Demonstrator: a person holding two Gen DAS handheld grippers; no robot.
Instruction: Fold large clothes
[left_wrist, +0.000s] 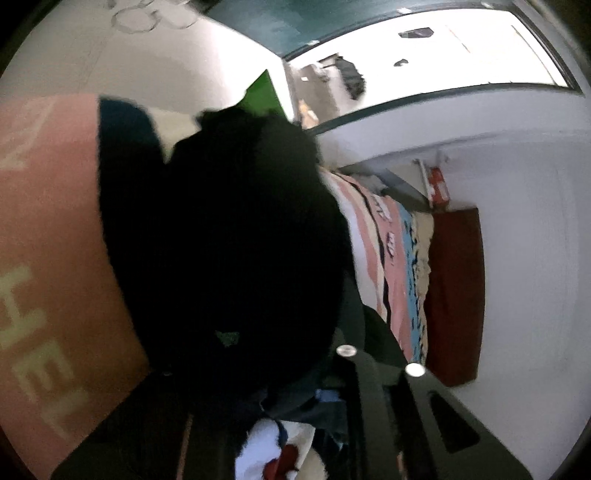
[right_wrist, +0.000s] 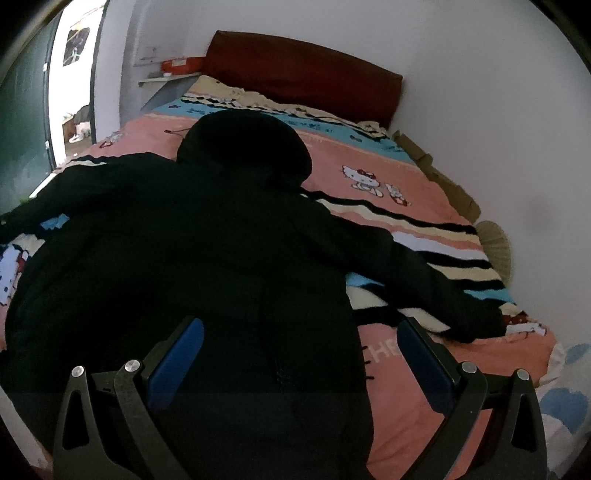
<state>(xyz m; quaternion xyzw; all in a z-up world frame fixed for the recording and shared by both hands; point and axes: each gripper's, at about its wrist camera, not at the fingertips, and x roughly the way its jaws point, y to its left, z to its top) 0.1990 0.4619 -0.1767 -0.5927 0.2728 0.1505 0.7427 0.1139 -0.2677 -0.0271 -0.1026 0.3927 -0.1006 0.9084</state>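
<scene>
A large black hooded jacket (right_wrist: 207, 251) lies spread on a pink cartoon-print bedsheet (right_wrist: 369, 162). Its hood (right_wrist: 243, 147) points toward the headboard and one sleeve (right_wrist: 443, 295) stretches right. My right gripper (right_wrist: 299, 350) is open, its blue pads (right_wrist: 184, 350) standing either side of the jacket's lower part without pressing it. In the blurred left wrist view, black fabric of the jacket (left_wrist: 221, 221) bunches up over my left gripper (left_wrist: 273, 362) and hides its fingertips. That gripper is shut on the cloth. The pink sheet (left_wrist: 48, 221) shows beside it.
A dark red headboard cushion (right_wrist: 303, 74) stands against the white wall. Cardboard pieces (right_wrist: 436, 177) and a straw fan (right_wrist: 495, 243) lie along the bed's right edge. A shelf with an orange box (right_wrist: 181, 64) and a bright doorway (right_wrist: 74, 74) are at the left.
</scene>
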